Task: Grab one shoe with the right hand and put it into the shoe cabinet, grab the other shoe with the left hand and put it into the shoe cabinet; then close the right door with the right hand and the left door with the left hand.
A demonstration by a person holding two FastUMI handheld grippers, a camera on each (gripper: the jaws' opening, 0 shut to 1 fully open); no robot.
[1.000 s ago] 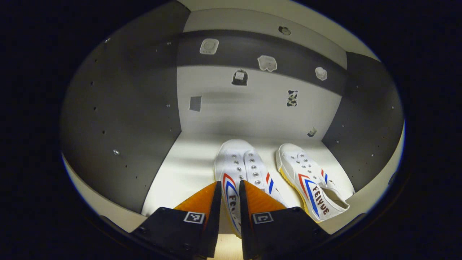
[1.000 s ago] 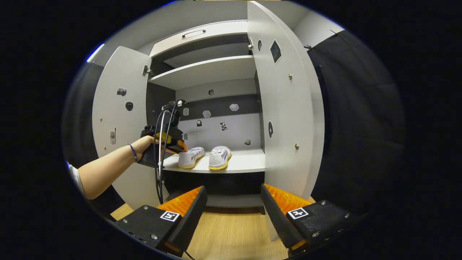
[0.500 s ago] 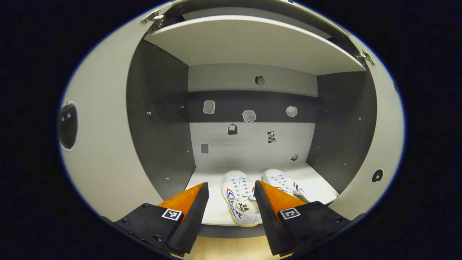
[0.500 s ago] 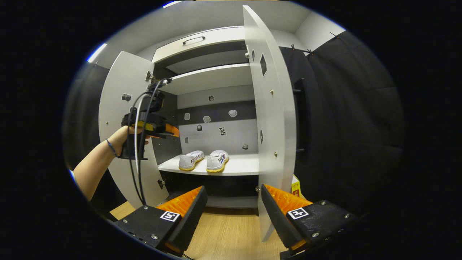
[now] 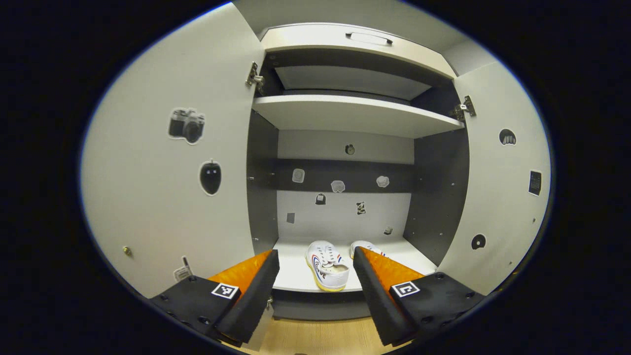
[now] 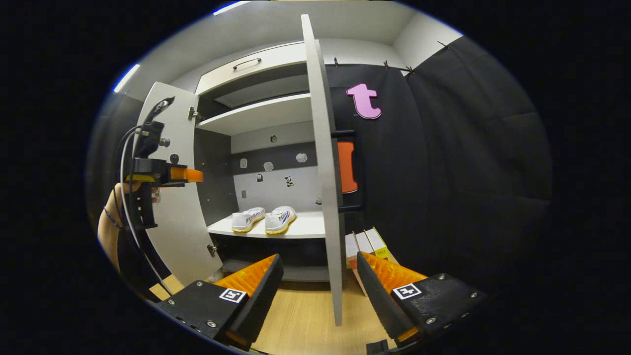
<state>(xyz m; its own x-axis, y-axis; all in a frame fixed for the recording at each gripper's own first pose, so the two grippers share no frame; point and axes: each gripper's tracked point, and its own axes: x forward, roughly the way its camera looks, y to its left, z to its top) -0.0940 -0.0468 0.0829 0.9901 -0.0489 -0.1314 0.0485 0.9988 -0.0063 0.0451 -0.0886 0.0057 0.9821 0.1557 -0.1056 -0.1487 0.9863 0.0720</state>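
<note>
In the left gripper view, the left gripper is hovering with fingers apart, facing the shoe cabinet; two shoes are sitting side by side on its lower shelf.

In the right gripper view, the right gripper is gaping above a wood floor, both doors standing open, three boxes beside the cabinet.

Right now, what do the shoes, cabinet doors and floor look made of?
Shoes: white woven canvas uppers by the look, metal eyelets, yellowish probably rubber soles.
Cabinet doors: matte light-grey laminated board, likely; flat faces, thin square edges, metal hinges.
Floor: pale wood-grain planks, wood or laminate.
</note>
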